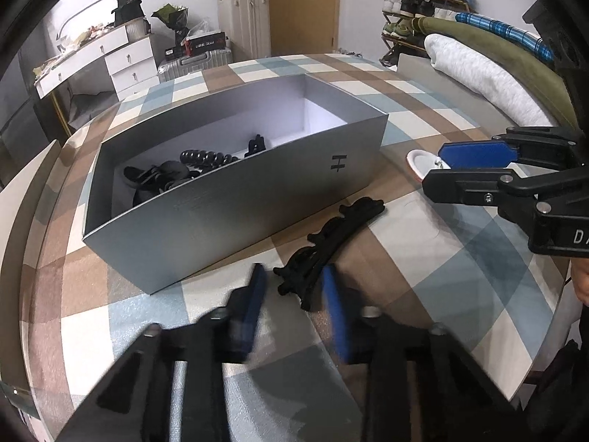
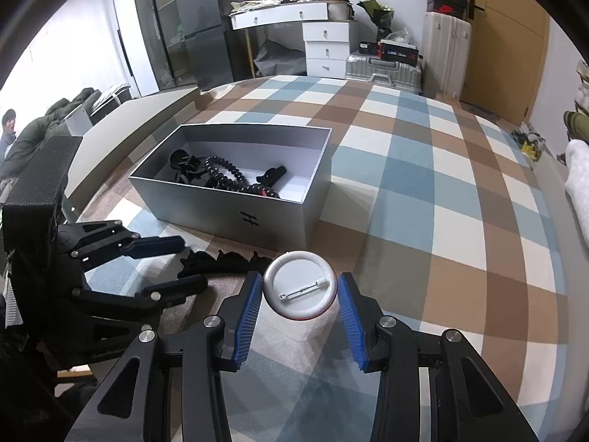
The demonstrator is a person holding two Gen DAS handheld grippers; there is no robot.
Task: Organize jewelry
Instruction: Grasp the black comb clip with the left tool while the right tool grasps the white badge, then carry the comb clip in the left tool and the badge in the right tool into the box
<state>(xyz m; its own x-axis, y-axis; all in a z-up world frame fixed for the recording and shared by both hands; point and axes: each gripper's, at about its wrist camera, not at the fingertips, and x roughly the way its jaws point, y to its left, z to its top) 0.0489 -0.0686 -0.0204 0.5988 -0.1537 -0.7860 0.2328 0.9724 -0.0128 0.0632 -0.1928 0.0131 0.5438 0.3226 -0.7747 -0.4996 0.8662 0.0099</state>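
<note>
A grey open box [image 1: 235, 206] stands on the checked tablecloth and holds a black bead bracelet [image 1: 206, 157] and other black hair pieces. It also shows in the right wrist view [image 2: 235, 208]. A long black hair clip [image 1: 331, 243] lies in front of the box; its near end sits between the open fingers of my left gripper [image 1: 296, 294]. My right gripper [image 2: 300, 294] is open around a white round pin badge [image 2: 300, 285], back side up, lying on the cloth. The badge [image 1: 421, 162] and right gripper [image 1: 438, 164] show at the right of the left wrist view.
The table's checked cloth [image 2: 423, 191] stretches right of the box. Folded blankets [image 1: 486, 70] lie at the table's far right edge. Suitcases, a white drawer desk [image 2: 324, 42] and a shoe rack stand in the room behind.
</note>
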